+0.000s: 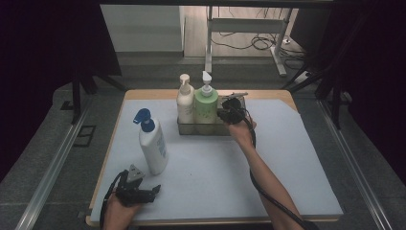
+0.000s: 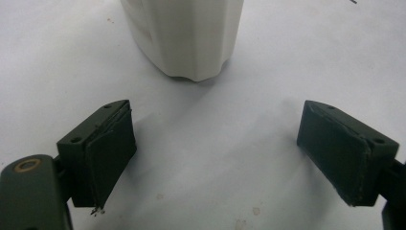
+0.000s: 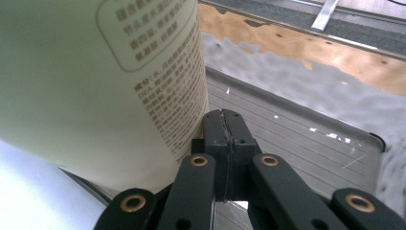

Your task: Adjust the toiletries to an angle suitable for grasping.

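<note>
A white lotion bottle with a blue pump (image 1: 152, 143) stands on the pale sheet at the left. Its base (image 2: 184, 33) is just ahead of my left gripper (image 1: 146, 186), whose jaws stand wide apart (image 2: 215, 153) with only the sheet between them. A cream pump bottle (image 1: 185, 103) and a green pump bottle (image 1: 206, 108) stand in a grey tray (image 1: 201, 132) at the back. My right gripper (image 1: 230, 109) hangs over the tray's right part, close beside the green bottle (image 3: 95, 81). Its jaws are pressed together (image 3: 223, 129) and nothing shows between them.
The tray's ribbed floor (image 3: 297, 139) lies bare to the right of the green bottle. The pale sheet (image 1: 287, 163) covers most of the wooden table (image 1: 143, 94). Dark curtains and metal rails flank the table, and a desk frame with cables stands beyond it.
</note>
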`<state>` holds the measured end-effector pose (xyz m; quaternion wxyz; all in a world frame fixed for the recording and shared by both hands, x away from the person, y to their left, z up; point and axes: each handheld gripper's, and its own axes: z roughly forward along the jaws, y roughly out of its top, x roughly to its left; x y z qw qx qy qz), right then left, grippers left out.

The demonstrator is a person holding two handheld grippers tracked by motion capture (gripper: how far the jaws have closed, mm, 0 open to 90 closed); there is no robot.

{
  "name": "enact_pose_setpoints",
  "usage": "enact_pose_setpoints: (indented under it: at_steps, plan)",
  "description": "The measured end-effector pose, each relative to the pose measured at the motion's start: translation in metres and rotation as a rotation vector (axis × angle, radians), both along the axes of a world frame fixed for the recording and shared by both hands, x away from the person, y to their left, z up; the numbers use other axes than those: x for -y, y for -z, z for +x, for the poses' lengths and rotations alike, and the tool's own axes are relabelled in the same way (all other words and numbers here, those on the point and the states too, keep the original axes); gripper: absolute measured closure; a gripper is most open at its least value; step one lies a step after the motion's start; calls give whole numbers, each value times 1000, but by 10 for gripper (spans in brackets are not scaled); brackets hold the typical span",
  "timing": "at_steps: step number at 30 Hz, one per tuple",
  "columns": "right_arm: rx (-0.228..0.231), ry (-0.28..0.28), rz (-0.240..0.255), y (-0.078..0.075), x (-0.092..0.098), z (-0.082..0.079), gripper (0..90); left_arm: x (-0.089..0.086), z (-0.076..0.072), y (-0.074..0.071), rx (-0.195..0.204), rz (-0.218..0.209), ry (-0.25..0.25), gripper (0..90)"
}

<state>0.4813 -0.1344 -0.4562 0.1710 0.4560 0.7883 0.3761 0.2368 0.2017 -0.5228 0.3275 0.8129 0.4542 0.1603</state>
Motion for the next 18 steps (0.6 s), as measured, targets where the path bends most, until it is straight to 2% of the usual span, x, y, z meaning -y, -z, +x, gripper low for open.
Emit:
enact_pose_setpoints:
  at_steps: [18]
  plan:
    - [2,-3,-17,2,-7,-2,894,0,0,0,-1,0,1,126]
